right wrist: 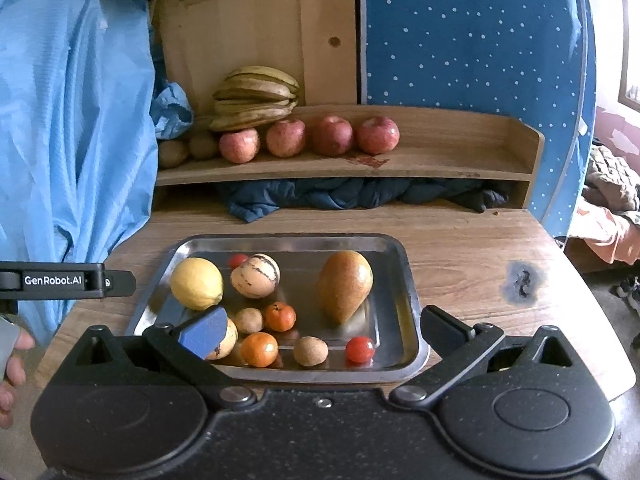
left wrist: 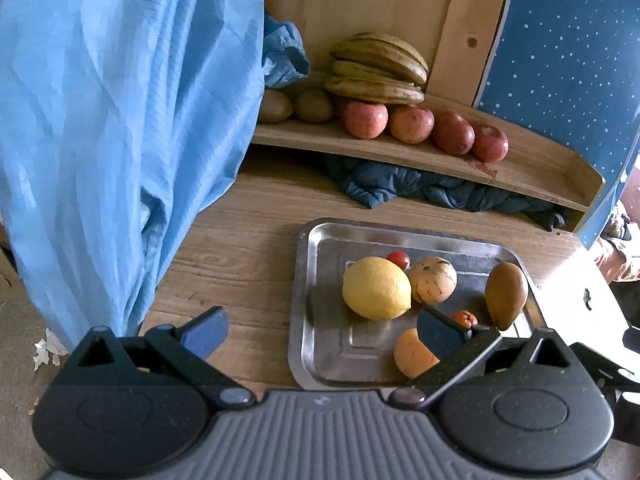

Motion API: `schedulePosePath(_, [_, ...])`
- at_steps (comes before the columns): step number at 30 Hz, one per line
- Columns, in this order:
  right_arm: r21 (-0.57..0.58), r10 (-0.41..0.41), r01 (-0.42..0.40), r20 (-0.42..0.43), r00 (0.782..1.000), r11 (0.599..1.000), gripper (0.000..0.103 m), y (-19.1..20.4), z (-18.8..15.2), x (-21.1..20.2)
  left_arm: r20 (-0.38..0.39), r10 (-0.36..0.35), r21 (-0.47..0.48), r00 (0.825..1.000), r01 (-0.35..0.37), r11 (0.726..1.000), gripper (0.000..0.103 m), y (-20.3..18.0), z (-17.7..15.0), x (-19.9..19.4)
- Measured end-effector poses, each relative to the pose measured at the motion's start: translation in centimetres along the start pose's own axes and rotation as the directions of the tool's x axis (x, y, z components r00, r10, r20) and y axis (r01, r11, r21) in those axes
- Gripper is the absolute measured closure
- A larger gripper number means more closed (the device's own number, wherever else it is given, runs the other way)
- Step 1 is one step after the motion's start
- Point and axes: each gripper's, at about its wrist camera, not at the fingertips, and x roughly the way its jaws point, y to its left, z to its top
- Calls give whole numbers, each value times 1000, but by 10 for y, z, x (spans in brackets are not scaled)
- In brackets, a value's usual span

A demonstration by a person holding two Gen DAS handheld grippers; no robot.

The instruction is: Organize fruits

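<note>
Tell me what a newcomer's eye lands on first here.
First, the steel tray on the wooden table, crowded with loose fruit: a yellow lemon at its left and a big pear at its right. Next, the shelf behind it, with four red apples in a row and bananas stacked at their left. Both grippers hang open before the tray.

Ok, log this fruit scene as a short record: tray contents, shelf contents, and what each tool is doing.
tray: lemon, pear, striped melon, two oranges, two cherry tomatoes, small brown fruits
shelf: four apples, bananas, kiwis
left tool: open, empty, above tray's near-left edge
right tool: open, empty, at tray's near edge
</note>
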Motion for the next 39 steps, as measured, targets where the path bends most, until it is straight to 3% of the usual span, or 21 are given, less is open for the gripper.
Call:
schedulePosePath(25, [12,29,-28,-42,999,1000,1,11,-29,-18,-27,36,18,999,-35,999,0,17,-32,-24])
schedulePosePath(39, [39,-6,9,-76,997,999,1,26,-29,-14,-67,1,111,998,6,994,0,26,-28,-20])
